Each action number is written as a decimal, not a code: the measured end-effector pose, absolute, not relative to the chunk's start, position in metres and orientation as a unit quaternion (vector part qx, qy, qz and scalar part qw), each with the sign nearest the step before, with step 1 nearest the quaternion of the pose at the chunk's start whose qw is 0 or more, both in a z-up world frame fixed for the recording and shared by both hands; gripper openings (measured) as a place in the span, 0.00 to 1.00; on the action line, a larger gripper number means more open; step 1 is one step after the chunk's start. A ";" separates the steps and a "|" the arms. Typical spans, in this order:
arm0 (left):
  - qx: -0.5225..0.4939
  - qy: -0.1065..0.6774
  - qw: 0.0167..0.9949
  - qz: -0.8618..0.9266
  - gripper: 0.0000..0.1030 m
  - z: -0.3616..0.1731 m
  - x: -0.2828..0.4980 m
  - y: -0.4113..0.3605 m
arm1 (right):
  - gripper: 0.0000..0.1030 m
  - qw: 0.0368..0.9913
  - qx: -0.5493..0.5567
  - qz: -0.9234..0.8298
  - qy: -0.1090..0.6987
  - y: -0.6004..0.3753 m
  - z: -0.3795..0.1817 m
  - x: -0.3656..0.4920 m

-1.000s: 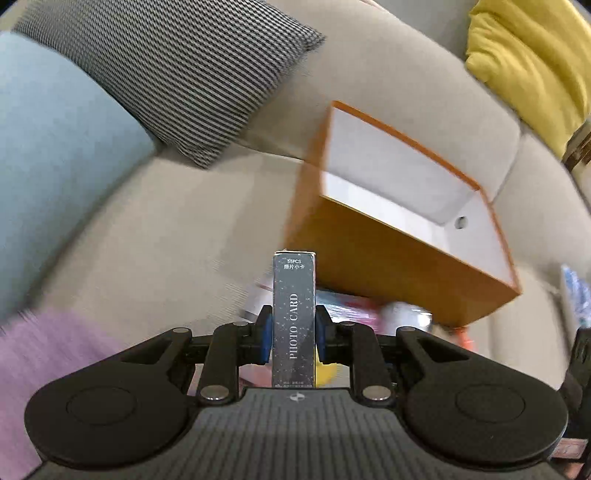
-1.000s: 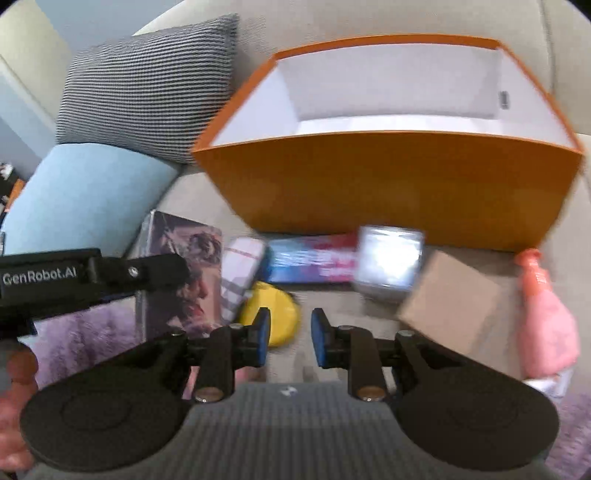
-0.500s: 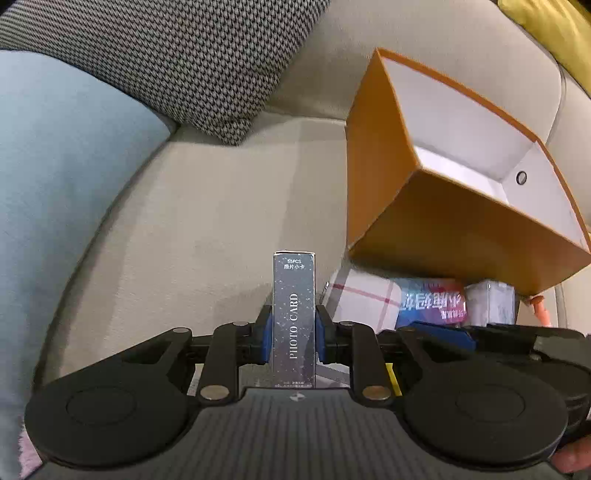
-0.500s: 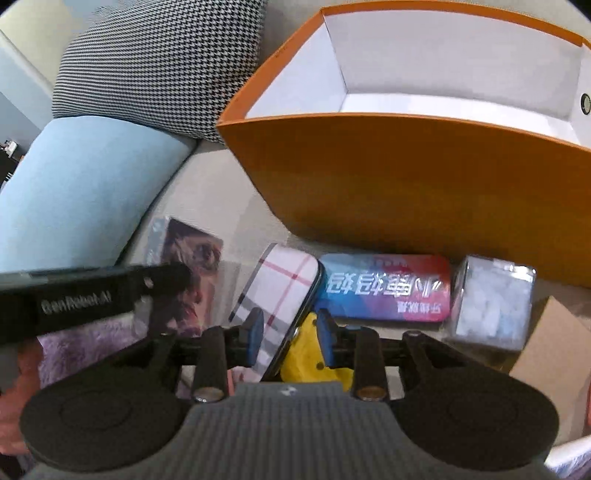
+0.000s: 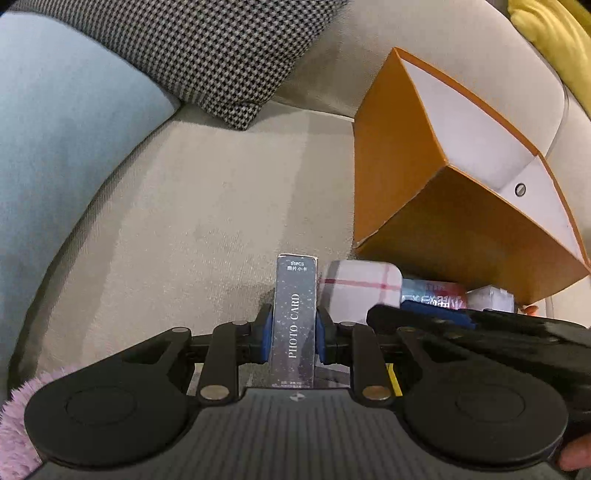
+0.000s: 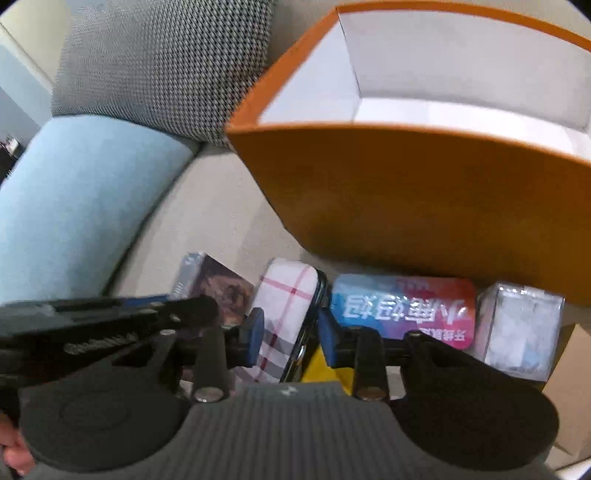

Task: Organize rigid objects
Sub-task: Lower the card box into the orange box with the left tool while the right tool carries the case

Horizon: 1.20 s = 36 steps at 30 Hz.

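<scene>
My left gripper (image 5: 294, 332) is shut on a dark silvery box marked PHOTO CARD (image 5: 295, 317), which stands upright between the blue pads low over the sofa seat. My right gripper (image 6: 291, 334) hangs over a plaid-cased phone (image 6: 288, 295) that leans tilted and shows between its pads; they do not visibly press on it. The phone (image 5: 360, 288) lies in a row with a red-and-blue tin (image 6: 402, 306) and a clear box (image 6: 521, 328), just in front of the open orange box (image 6: 406, 206), white inside.
A picture-covered box (image 6: 221, 291) lies left of the phone, something yellow (image 6: 321, 373) under my right fingers, brown cardboard (image 6: 569, 369) at the right. Houndstooth (image 5: 221, 48), light blue (image 5: 55, 129) and yellow (image 5: 554, 33) cushions line the sofa back. Purple fluff (image 5: 18, 417) borders the seat.
Both grippers have come down and closer to the row of items before the orange box. The right jaws have widened a little and now frame the plaid phone. The left still holds its box.
</scene>
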<state>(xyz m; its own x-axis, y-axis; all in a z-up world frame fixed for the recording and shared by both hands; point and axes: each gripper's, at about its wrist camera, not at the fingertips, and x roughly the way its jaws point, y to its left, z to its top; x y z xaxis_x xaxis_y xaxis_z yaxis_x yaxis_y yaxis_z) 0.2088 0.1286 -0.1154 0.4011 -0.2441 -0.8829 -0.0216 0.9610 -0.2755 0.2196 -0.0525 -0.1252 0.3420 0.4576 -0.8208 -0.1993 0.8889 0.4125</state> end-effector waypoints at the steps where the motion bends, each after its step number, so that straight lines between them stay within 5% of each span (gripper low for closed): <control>1: -0.127 0.543 0.827 -0.067 0.25 -0.116 0.208 0.131 | 0.32 0.809 0.132 0.209 0.533 -0.053 -0.122 0.220; 21: -0.178 0.538 0.822 -0.058 0.25 -0.117 0.204 0.141 | 0.32 0.766 0.255 0.195 0.557 -0.059 -0.138 0.216; 36: -0.195 0.515 0.833 -0.046 0.24 -0.111 0.198 0.142 | 0.18 0.800 0.156 0.195 0.546 -0.037 -0.127 0.208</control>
